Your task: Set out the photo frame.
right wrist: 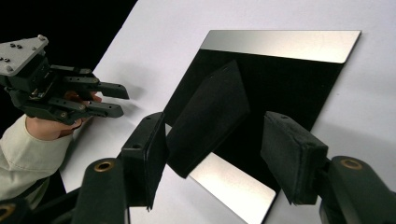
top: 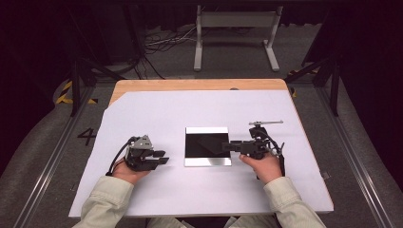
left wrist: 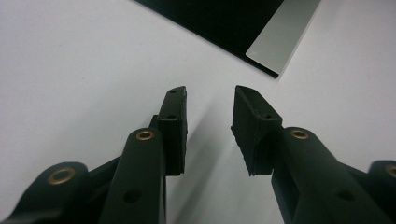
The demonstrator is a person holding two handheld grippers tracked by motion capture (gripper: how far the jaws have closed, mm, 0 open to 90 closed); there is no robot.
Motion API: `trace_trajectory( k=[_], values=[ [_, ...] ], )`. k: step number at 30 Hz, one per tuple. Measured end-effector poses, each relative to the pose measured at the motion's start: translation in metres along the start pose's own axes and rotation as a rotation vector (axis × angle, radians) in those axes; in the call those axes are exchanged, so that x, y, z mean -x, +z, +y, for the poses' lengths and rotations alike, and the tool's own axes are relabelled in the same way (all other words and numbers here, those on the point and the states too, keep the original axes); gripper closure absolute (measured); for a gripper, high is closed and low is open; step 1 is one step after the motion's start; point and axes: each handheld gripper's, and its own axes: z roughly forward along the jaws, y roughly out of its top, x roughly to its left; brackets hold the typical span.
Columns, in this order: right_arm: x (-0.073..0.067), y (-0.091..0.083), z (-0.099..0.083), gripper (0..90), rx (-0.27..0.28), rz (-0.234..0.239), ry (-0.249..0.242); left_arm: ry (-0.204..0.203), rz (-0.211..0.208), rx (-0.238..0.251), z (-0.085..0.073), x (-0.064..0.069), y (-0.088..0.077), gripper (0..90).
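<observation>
Now we hold our right gripper [right wrist: 212, 158] released over the mirror plate [top: 207, 147] lying mid-desk [top: 157, 190], a black pad [right wrist: 210, 116] between its jaws; our left gripper [left wrist: 210, 116], also released, rests just beside the plate.

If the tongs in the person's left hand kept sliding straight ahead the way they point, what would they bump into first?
Most likely the mirror plate. The left tongs stand open with nothing between them, aimed across the bare white sheet toward its near corner. Depth is hard to judge, so they might slip just past that corner.
</observation>
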Motion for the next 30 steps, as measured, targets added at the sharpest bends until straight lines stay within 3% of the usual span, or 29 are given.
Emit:
trace_trajectory(
  k=[23,30],
  values=[
    [-0.003,0.023,0.006,45.2,-0.028,0.01,-0.011,-0.018,0.022,0.0,-0.012,0.002,-0.011,65.7],
    [-0.002,0.023,0.007,52.6,-0.036,-0.006,-0.018,-0.026,0.024,-0.002,-0.014,0.002,-0.012,65.7]
  ],
)
